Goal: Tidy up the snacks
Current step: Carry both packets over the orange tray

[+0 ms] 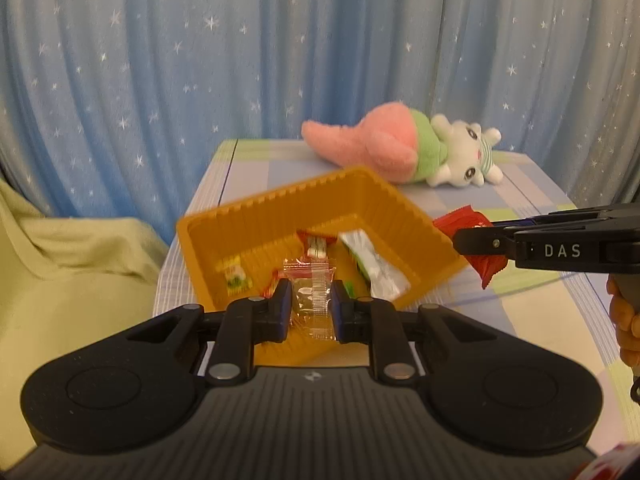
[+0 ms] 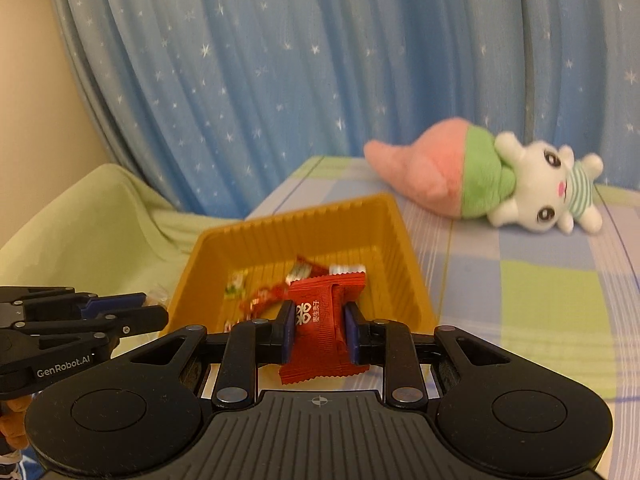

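Right, my left gripper (image 1: 311,306) is clamped on a clear snack packet (image 1: 310,300), contents hard to read. My right gripper (image 2: 319,330) pinches a red packet (image 2: 320,332) above the orange tray's (image 2: 394,240) near rim. Snacks in the tray are blurred; its near wall is hidden behind both grippers.

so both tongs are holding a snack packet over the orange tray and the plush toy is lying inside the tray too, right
Not quite. The plush toy lies on the checked tablecloth behind the orange tray, not inside it; the right wrist view shows this clearly. The rest holds: the left tongs grip a clear snack packet and the right tongs grip a red snack packet.
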The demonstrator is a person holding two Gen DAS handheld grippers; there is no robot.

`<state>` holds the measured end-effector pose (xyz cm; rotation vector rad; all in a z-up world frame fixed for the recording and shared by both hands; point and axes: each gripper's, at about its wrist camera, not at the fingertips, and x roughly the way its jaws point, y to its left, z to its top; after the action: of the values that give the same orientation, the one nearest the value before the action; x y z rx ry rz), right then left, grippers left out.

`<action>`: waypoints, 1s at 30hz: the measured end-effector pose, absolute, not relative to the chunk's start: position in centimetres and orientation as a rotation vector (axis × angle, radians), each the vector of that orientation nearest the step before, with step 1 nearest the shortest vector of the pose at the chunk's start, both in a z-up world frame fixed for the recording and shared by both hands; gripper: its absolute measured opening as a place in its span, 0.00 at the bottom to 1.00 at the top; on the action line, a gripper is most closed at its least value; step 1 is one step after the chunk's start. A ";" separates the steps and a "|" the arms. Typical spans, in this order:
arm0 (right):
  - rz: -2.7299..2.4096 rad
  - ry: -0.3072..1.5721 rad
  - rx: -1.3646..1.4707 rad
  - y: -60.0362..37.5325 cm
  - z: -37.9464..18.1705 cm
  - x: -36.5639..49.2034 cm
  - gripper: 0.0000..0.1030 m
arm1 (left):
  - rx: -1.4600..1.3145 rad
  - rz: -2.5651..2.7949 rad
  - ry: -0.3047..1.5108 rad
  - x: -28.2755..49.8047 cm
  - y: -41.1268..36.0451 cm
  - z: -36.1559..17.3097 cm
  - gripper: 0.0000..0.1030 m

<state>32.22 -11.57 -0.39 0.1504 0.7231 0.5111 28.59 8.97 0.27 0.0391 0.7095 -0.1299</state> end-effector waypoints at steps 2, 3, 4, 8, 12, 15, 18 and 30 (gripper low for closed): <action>0.511 0.711 0.147 -11.5 -0.1 32.9 0.25 | 0.041 -0.132 0.696 29.3 8.9 0.6 0.18; 0.511 0.707 0.145 -11.4 0.0 33.2 0.25 | 0.043 -0.131 0.691 29.7 8.8 0.8 0.18; 0.512 0.705 0.143 -11.4 0.1 33.6 0.25 | 0.045 -0.131 0.687 30.1 8.7 0.9 0.18; 0.511 0.704 0.137 -11.0 0.0 34.9 0.25 | 0.046 -0.131 0.680 31.5 8.5 1.0 0.18; 0.508 0.707 0.131 -10.7 -0.3 36.1 0.25 | 0.046 -0.126 0.680 32.5 8.5 0.9 0.18; 0.506 0.713 0.131 -10.5 -0.5 37.0 0.25 | 0.046 -0.121 0.685 33.2 8.7 0.7 0.18; 0.503 0.722 0.129 -10.3 -0.9 37.8 0.25 | 0.047 -0.115 0.692 33.8 9.0 0.5 0.18; 0.484 0.782 0.144 -10.3 -3.3 39.5 0.25 | 0.043 -0.089 0.715 35.4 9.9 -0.6 0.18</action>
<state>39.54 -10.25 -3.29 0.1439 0.7817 0.4842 35.42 9.92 -0.64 0.0433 0.7151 -0.0887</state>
